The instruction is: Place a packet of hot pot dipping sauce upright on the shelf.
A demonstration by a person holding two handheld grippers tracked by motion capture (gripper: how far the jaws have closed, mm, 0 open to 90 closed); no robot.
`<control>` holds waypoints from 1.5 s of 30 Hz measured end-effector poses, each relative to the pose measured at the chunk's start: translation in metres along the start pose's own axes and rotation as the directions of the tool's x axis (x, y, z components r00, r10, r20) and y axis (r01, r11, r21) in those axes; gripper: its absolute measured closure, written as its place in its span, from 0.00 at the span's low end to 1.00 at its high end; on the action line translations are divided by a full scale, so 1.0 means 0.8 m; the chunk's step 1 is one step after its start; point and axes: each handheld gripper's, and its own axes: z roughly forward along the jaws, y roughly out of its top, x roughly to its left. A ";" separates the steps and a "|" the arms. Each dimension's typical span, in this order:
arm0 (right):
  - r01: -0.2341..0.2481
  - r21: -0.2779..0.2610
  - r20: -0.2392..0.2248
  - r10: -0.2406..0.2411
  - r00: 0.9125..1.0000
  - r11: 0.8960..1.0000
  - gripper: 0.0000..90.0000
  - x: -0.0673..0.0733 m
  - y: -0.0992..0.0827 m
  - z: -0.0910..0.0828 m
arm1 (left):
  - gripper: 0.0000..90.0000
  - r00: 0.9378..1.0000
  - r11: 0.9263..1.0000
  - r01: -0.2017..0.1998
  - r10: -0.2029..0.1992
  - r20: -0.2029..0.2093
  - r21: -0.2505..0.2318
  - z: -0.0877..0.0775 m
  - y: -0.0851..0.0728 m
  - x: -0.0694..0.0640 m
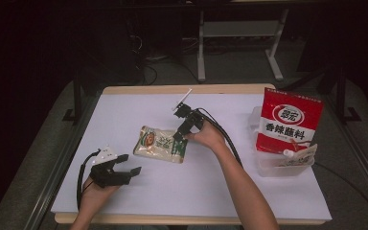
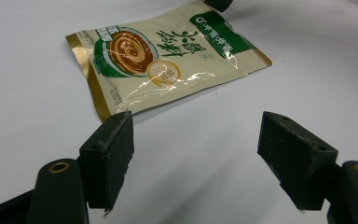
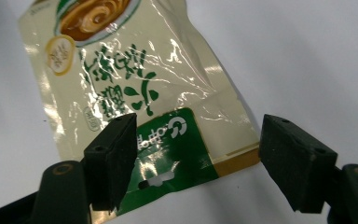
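On the white tabletop (image 1: pixel 196 182) we see little that crowds the work: a clear plastic tub (image 1: pixel 287 165) sits at the far right, well apart from both hands, with a tall red-and-white pouch (image 1: pixel 290 120) standing in it and a smaller packet (image 1: pixel 303 154) tucked at its front. Nothing lies between either tool and the flat sachet (image 1: pixel 161 144) near the middle of the table.

We hold the right gripper (image 1: pixel 179 136) at the sachet's green-banded end; its jaws stand wide apart, and in the right gripper view that end with its hanger slot lies between them, but we cannot tell whether the left pad touches the film. We keep the left gripper (image 1: pixel 129 164) low over bare table near the sachet's other end, its jaws spread wide with nothing between them.

The sachet is a glossy, crinkled foil-like pouch, cream with gold edging and green lettering. The gripper pads (image 2: pixel 114 149) are matte black blocks with blunt, angled faces.
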 end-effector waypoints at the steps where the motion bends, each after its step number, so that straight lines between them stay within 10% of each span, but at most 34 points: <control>1: -0.002 0.004 0.010 0.002 1.000 1.000 0.30 -0.001 0.000 0.002 | 0.30 1.000 1.000 0.000 0.000 0.000 0.000 0.000 0.000 0.000; 20: -0.055 0.038 -0.002 0.055 0.998 0.998 0.29 -0.010 -0.005 0.019 | 0.30 1.000 1.000 0.007 -0.007 0.003 -0.004 0.000 0.000 0.001; 34: -0.014 0.061 0.165 0.004 0.986 0.998 0.53 0.010 -0.003 0.022 | 0.30 1.000 1.000 0.001 -0.001 0.004 -0.002 0.000 0.001 -0.001; 45: -0.078 0.051 -0.011 0.079 0.997 0.996 0.54 -0.014 -0.012 0.009 | 0.30 1.000 1.000 -0.003 0.003 0.001 0.002 0.001 0.001 0.000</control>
